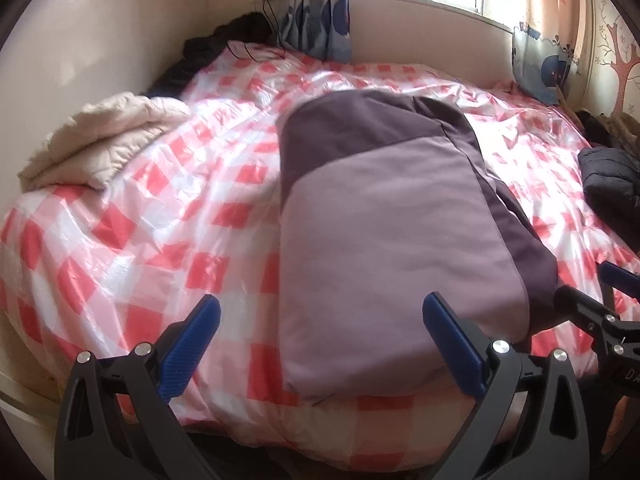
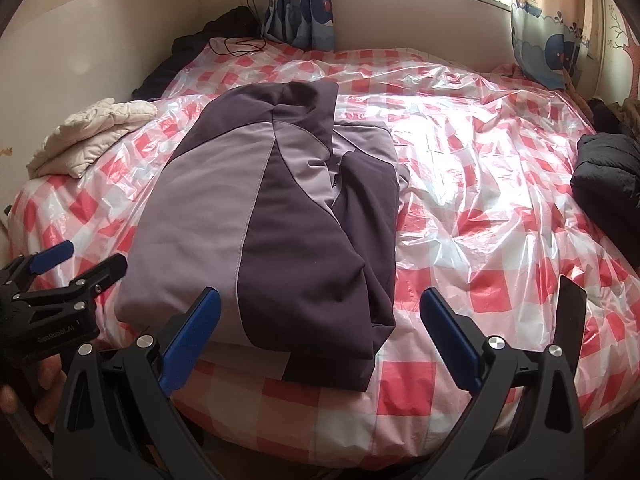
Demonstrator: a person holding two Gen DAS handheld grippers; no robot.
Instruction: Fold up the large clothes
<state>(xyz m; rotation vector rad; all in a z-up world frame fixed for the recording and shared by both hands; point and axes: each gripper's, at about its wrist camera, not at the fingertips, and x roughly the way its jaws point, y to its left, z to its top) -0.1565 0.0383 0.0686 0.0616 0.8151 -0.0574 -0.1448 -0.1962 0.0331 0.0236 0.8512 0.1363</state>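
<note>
A folded purple jacket (image 1: 392,216), light lilac with dark purple panels, lies on the bed covered in red-and-white checked plastic (image 1: 140,216). In the right wrist view the jacket (image 2: 272,220) lies left of centre, sleeves folded in. My left gripper (image 1: 324,344) is open and empty at the jacket's near edge, its right finger over the lilac panel. My right gripper (image 2: 320,340) is open and empty at the jacket's near dark corner. The left gripper also shows at the left edge of the right wrist view (image 2: 76,268), and the right gripper shows at the right edge of the left wrist view (image 1: 600,296).
A cream quilted garment (image 1: 104,144) lies folded at the bed's left side. A black puffer jacket (image 2: 608,184) sits at the right edge. Dark clothes (image 2: 208,40) and a charger cable (image 2: 244,46) lie near the far wall. Curtains (image 2: 304,4) hang below a window.
</note>
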